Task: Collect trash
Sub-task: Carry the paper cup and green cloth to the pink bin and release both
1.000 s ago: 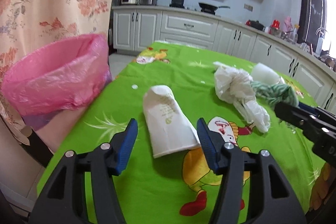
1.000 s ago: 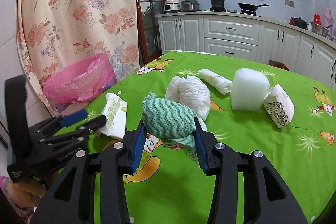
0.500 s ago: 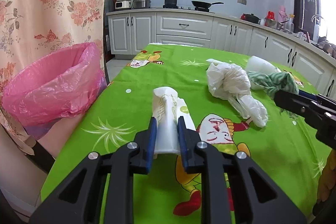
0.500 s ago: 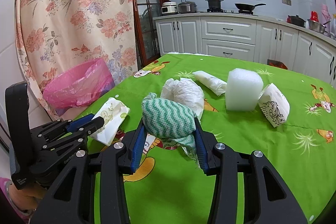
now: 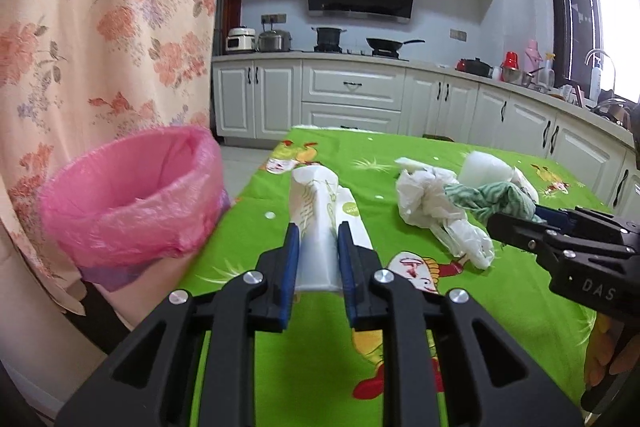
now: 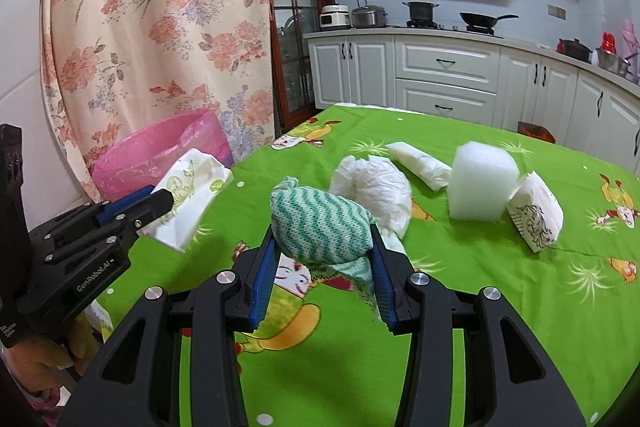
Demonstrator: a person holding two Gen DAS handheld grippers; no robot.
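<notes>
My left gripper (image 5: 318, 241) is shut on a white paper bag (image 5: 320, 211) with green print and holds it lifted above the green tablecloth; it also shows in the right wrist view (image 6: 192, 195). My right gripper (image 6: 322, 247) is shut on a green-and-white striped cloth (image 6: 320, 227), also seen in the left wrist view (image 5: 492, 199). A bin lined with a pink bag (image 5: 136, 195) stands off the table's left edge; it shows behind the paper bag in the right wrist view (image 6: 160, 151).
On the green table (image 6: 480, 287) lie a crumpled white plastic bag (image 6: 376, 187), a rolled white wrapper (image 6: 420, 163), a white foam block (image 6: 480, 183) and a printed paper bag (image 6: 536, 215). A floral curtain (image 5: 100, 27) hangs behind the bin. Kitchen cabinets (image 5: 352, 99) stand beyond.
My left gripper closed on the white paper bag and lifted it off the table toward the left. My right gripper kept its hold on the striped cloth and rose slightly.
</notes>
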